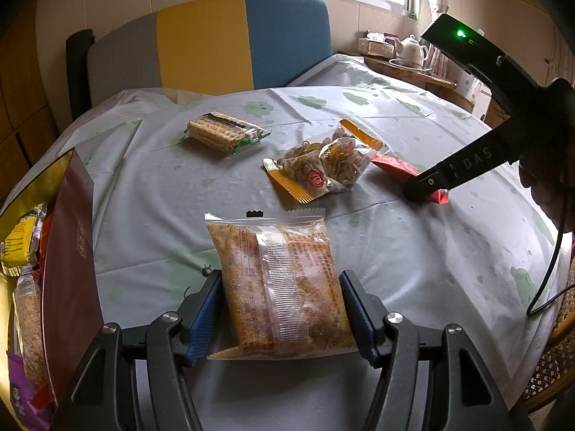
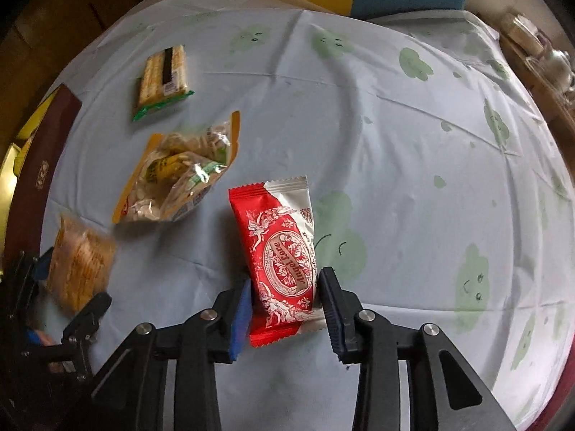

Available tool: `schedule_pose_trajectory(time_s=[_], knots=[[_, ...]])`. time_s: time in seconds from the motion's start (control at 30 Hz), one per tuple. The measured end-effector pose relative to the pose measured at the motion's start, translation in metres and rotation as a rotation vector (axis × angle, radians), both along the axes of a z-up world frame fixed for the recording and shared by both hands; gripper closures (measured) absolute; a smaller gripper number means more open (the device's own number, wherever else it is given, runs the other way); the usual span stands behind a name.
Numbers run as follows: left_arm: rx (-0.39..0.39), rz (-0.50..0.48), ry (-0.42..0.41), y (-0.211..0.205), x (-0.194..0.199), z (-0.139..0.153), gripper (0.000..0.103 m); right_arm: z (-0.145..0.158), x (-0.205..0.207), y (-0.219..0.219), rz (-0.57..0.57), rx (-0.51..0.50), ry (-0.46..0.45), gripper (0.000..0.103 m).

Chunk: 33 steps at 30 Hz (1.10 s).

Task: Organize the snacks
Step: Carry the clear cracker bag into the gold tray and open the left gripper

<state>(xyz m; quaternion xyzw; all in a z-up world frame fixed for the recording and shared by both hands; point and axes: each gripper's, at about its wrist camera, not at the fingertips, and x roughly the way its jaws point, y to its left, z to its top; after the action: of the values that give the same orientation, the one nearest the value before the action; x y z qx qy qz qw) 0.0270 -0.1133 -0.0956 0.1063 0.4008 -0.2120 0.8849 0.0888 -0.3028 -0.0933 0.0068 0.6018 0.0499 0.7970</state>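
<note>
Snack packets fill the maroon cardboard box standing left of the left hand-held gripper, whose blue pads press both sides of a clear orange-crumb snack packet on the pale green-printed surface. Only the right wrist view shows the right hand-held gripper: angled down, left pad touching a red-and-white foil snack packet, right pad just beside it, not clamped.
</note>
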Motion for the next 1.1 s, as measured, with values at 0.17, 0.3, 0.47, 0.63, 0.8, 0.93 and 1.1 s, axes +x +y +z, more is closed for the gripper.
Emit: schedule_pose_trajectory(time_s=[0.17,0.3,0.47,0.63,0.8,0.93,1.1], knots=[[0.018,0.003,0.022,-0.002,0.003,0.002,0.039,-0.004,-0.002,-0.016,0.003,0.023,-0.009,0.062],[0.035,0.005,0.019,-0.004,0.002,0.002,0.04,-0.006,-0.007,-0.014,0.033,-0.033,-0.027,0.062],[0.044,0.01,0.027,-0.003,0.001,0.003,0.04,-0.006,-0.009,-0.014,0.03,-0.042,-0.031,0.062],[0.05,0.011,0.043,-0.002,-0.001,0.005,0.041,-0.006,-0.002,-0.012,0.033,-0.06,-0.034,0.055],[0.055,0.012,0.058,-0.001,-0.003,0.007,0.041,0.003,0.005,-0.005,0.03,-0.074,-0.046,0.049],[0.047,0.004,0.058,-0.002,-0.006,0.013,0.041,0.01,0.008,0.0,0.07,-0.134,-0.078,0.071],[0.011,-0.002,0.047,0.001,-0.009,0.03,0.041,0.008,0.011,0.006,0.097,-0.169,-0.084,0.071]])
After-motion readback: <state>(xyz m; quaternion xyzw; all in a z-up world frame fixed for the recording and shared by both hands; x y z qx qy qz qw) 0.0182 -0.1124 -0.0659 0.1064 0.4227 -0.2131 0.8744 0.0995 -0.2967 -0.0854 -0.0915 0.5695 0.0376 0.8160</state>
